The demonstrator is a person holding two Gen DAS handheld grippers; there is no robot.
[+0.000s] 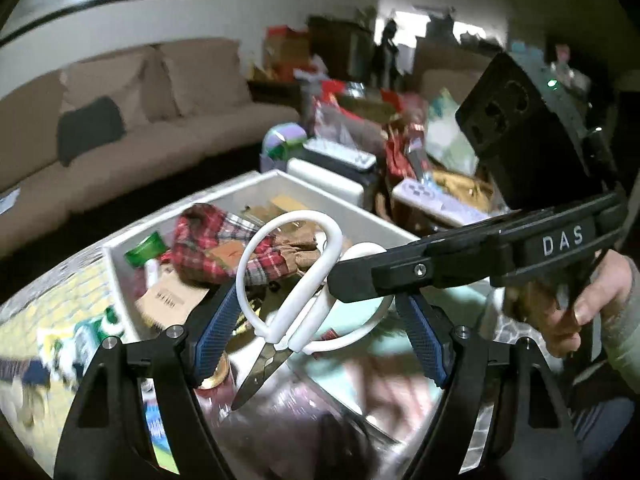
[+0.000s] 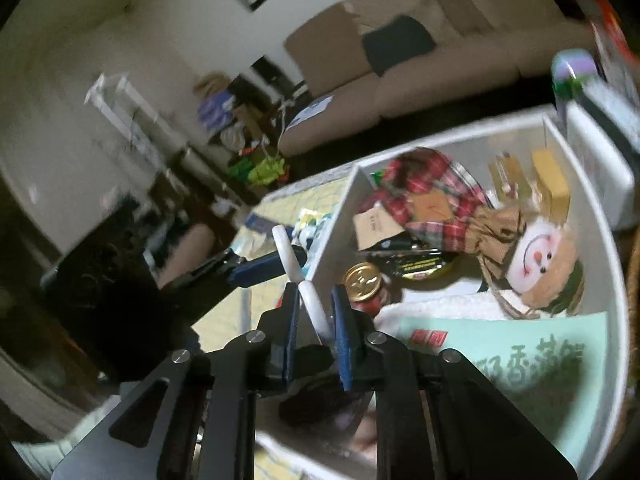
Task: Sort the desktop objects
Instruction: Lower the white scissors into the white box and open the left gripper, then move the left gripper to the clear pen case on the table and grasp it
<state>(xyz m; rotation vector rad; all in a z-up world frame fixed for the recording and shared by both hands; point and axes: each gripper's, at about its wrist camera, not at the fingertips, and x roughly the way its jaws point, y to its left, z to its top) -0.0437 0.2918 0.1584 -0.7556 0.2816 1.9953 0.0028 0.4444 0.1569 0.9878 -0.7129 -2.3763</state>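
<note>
The scissors [image 1: 288,312] hang in the air between our two tools, white handle loops uppermost and the short steel blades pointing down and toward the left wrist camera. Starting at the left: the left tool [image 1: 320,320] stands wide, its blue pads either side of the handles, and we cannot tell whether the left pad touches the big loop; it grips nothing that we can see. The scissors' long axis runs slantwise across that gap, from the big loop at the upper right down to the blade tips at the lower left. Moving right, the right tool [image 1: 352,280] reaches in from the right side and crosses over the smaller loop. In its own view the right tool [image 2: 316,312] is pinched narrow on the white handle, so it alone carries the scissors. Beyond the right tool, ahead and to its right, lies the white bin [image 2: 616,280] with the doll [image 2: 532,260] and a gold-capped jar [image 2: 362,280]. We judge the bin's near wall stands just ahead of the held scissors, so the coming move is a short carry forward and right, led by the right tool.
</note>
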